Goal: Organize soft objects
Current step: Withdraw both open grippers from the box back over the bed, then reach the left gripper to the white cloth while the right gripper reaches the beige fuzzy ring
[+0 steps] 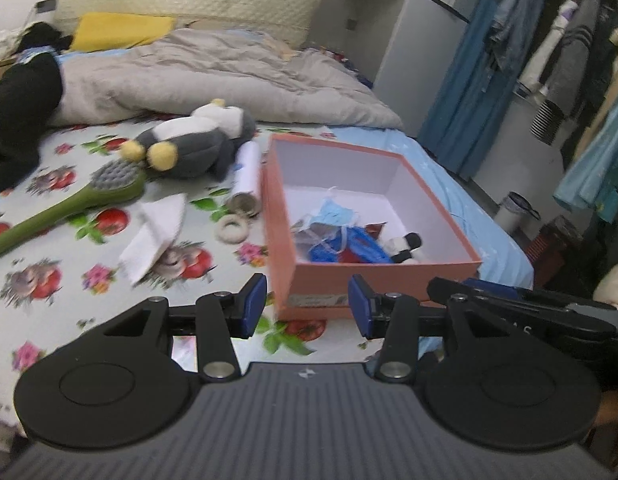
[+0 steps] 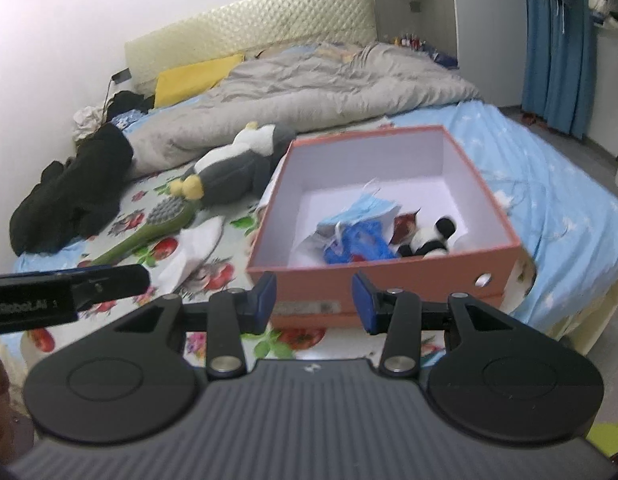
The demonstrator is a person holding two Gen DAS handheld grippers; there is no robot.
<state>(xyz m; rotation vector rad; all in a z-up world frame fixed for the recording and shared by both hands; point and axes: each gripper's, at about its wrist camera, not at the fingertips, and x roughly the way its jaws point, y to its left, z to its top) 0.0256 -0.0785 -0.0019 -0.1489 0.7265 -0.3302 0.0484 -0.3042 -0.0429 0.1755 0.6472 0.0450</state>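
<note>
A: Quick status. Both claws empty: left claw (image 1: 307, 306) has its pads spread apart, right claw (image 2: 313, 303) the same, nothing between them. Both hover low in front of the pink box (image 2: 409, 280) on the bed (image 1: 49, 248).

B: What's in the box?

A: A blue face mask (image 2: 367, 206), blue crumpled plastic (image 2: 357, 246) and a small panda plush (image 2: 431, 240), all in the near right part.

B: What's left outside?

A: The grey penguin plush (image 1: 197, 146) lies on its side just left of the box's far corner. A white folded cloth (image 1: 155, 230) lies nearer, between the green brush (image 1: 77, 200) and the box. A white ring (image 1: 232, 229) and a roll (image 1: 245, 178) sit beside the box wall.

B: Next step, my guess?

A: Probably the cloth with the left claw, it's nearest. Come down from above, pinch at the raised fold so the pads get layers, lift clear of the wall before moving over. The penguin is bulky: grab a limb or narrow part.
</note>
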